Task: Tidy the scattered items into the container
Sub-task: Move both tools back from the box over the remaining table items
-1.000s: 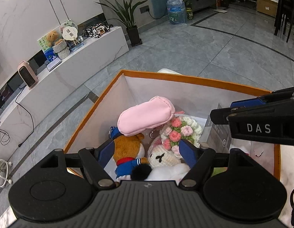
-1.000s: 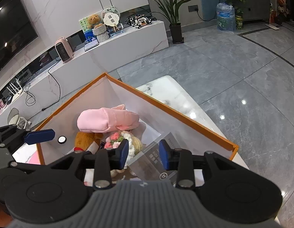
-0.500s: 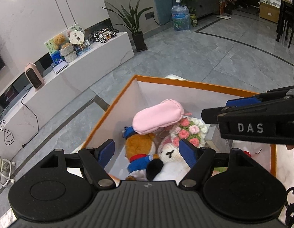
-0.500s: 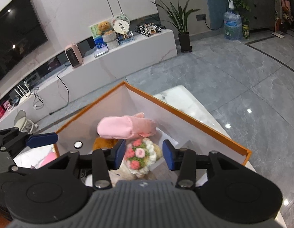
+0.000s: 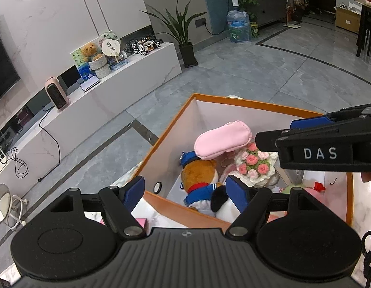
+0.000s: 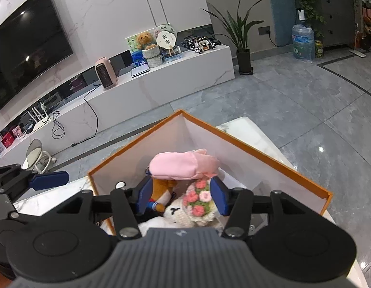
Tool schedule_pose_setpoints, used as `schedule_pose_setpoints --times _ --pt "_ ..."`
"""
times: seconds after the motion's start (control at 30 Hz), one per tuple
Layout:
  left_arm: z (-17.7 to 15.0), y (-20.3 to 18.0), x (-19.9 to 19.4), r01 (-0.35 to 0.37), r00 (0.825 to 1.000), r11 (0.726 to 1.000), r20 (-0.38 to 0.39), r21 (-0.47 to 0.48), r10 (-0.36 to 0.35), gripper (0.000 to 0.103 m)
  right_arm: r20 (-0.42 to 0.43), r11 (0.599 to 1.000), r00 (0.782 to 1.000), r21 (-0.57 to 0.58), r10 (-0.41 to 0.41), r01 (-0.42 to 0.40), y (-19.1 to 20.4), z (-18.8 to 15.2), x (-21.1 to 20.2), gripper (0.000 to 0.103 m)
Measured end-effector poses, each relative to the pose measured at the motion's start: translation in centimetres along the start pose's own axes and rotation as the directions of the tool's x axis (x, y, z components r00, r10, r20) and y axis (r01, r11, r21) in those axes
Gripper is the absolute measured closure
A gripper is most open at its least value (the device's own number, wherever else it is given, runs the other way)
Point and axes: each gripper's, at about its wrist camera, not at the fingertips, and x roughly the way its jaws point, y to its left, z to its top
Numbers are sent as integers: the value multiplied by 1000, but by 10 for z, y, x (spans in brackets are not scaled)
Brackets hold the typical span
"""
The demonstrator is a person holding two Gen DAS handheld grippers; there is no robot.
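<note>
Both grippers hang over the orange-rimmed box (image 6: 276,165), the left gripper (image 5: 185,192) and right gripper (image 6: 180,199) spread wide and empty. Inside, the pink pouch (image 6: 178,165) lies atop the sailor plush (image 5: 199,175), beside the crochet bouquet (image 6: 199,201), its long axis running left to right. I'd lift straight up, clear of the rim, before swinging away.
</note>
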Motion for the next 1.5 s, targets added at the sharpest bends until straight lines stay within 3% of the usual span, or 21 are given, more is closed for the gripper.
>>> schedule_pose_setpoints --times 0.5,0.63,1.2,1.5 --pt "-20 35 -20 -43 999 998 7 -44 43 15 6 998 1000 -55 18 -18 34 -7 -1 38" --pt "-30 51 -24 -60 998 996 -2 -71 60 15 19 996 999 -72 49 -48 47 -9 0 32" --pt "-78 117 -49 -127 992 977 -32 -170 123 15 -14 969 990 -200 142 -142 120 -31 18 32" --pt "-108 148 -47 -139 990 960 -50 -243 131 15 -45 954 988 -255 148 -154 143 -42 31 32"
